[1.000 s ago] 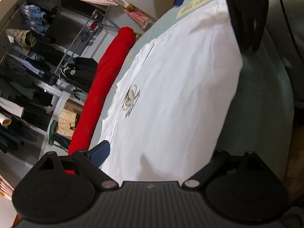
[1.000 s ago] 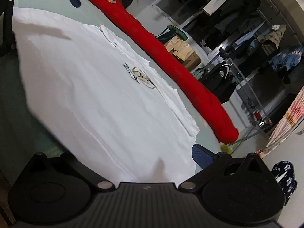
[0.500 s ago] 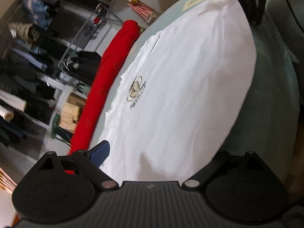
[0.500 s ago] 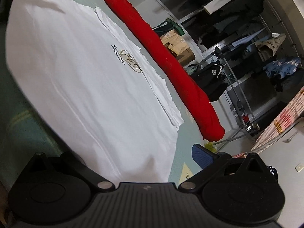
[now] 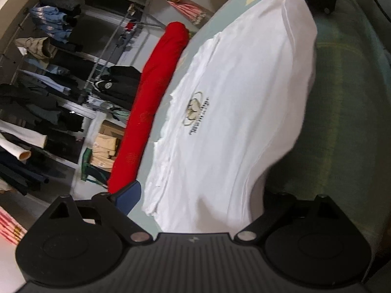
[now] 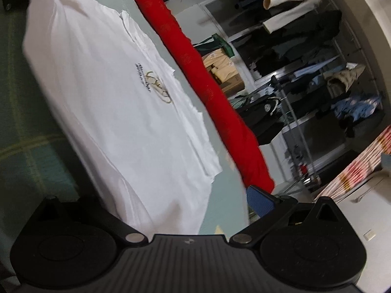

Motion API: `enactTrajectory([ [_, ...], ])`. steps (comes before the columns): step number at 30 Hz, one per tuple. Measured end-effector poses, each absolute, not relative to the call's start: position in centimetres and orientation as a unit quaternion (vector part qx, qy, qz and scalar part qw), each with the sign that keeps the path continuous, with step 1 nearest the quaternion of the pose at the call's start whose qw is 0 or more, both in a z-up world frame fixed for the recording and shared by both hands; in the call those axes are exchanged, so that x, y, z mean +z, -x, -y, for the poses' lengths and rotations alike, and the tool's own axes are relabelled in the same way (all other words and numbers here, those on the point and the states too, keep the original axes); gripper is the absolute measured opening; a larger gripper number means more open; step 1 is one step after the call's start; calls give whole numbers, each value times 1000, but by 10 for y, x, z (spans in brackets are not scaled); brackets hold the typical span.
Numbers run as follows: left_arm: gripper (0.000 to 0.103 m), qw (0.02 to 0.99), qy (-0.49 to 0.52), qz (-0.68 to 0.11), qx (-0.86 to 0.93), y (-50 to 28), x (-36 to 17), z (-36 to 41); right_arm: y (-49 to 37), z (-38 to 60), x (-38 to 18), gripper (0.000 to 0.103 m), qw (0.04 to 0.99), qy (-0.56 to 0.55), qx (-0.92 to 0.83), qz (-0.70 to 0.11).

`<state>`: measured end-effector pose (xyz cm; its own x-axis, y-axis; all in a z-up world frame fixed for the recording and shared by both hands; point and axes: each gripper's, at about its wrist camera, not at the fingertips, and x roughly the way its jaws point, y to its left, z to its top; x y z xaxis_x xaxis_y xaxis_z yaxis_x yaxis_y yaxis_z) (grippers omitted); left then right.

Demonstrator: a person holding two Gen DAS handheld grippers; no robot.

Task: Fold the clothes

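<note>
Together, left gripper (image 5: 195,210) and right gripper (image 6: 195,214) clamp the white shirt's (image 5: 244,112) edge.

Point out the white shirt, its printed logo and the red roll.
white shirt (image 5: 244,146): left wrist view, plain cloth in the middle of the body.
logo (image 6: 156,85): right wrist view, on the gold rings beside the dark lettering.
red roll (image 5: 149,112): left wrist view, midway along its length.

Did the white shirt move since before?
Yes. The near edge of the shirt has risen off the table and come toward the red roll, held in both grippers.
</note>
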<state>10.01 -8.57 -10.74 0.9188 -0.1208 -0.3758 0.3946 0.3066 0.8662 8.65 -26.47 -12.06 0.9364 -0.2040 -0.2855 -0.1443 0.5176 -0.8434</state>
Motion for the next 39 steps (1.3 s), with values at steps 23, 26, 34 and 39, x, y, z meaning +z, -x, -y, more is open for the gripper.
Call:
enactTrajectory([
  [23,94,837,-523,-112,-118,-160,-70,86,-140,270,-98,103,859,489,-79,-130],
  [26,94,838,-523,-110,-113,-174,-68,87,-153,272,-93,103,859,490,-83,-123],
  [34,94,844,-520,-95,-91,-228,-58,90,-203,279,-81,103,858,494,-93,-108],
  [39,94,842,-525,-90,-83,-263,-61,95,-238,285,-82,103,858,493,-102,-106],
])
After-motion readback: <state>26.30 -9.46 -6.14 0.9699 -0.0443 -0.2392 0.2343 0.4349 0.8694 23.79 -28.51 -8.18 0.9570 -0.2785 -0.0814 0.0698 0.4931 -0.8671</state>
